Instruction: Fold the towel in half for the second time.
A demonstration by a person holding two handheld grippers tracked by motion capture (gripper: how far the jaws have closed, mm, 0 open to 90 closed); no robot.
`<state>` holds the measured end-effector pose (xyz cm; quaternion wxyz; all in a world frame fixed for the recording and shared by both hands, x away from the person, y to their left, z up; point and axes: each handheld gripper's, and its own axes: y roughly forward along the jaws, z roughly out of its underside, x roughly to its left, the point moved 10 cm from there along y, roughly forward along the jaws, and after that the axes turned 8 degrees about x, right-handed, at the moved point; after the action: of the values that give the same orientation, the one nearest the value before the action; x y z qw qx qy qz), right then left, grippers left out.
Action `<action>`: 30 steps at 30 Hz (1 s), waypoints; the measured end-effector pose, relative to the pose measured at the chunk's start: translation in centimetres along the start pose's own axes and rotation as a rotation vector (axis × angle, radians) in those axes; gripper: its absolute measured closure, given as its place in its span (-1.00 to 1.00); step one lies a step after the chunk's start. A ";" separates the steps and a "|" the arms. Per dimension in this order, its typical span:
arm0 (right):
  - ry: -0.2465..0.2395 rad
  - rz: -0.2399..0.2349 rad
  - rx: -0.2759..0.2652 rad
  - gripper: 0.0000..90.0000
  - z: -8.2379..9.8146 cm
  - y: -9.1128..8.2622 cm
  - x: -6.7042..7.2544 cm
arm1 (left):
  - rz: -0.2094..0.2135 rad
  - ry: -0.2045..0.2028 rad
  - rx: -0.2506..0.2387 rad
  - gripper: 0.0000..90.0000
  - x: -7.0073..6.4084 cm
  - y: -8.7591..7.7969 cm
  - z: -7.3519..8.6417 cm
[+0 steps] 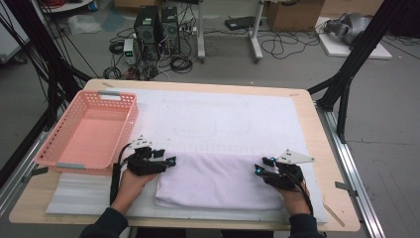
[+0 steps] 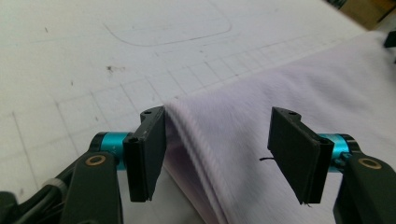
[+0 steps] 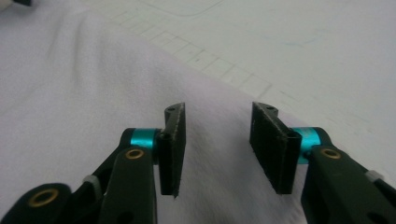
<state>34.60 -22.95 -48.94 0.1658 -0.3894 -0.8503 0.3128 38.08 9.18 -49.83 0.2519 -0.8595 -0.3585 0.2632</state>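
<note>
A folded pale lilac towel [image 1: 218,179] lies on the white mat [image 1: 223,119] at the near edge of the desk [image 1: 317,129], its long side running left to right. The left tongs [image 1: 171,161] sit at its left end, released, the folded edge between the parted jaws. The right tongs [image 1: 258,169] hover over its right end, also released, gripping nothing. A pink basket [image 1: 126,124] stands just left.
</note>
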 end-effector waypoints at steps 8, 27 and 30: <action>-0.019 0.038 0.086 0.26 0.5 2.3 -2.0 | -0.072 0.030 0.062 0.12 1.1 1.7 -0.2; 0.155 -0.026 0.089 0.38 1.4 1.7 -4.3 | 0.065 0.021 0.077 0.73 0.2 1.7 0.0; 0.129 -0.058 0.096 0.76 1.1 1.4 -3.9 | 0.056 -0.011 0.024 0.75 0.7 1.3 -0.8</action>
<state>37.33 -25.65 -50.85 0.2476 -0.3757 -0.8327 0.3227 39.61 8.68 -50.22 0.2528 -0.8646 -0.3325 0.2792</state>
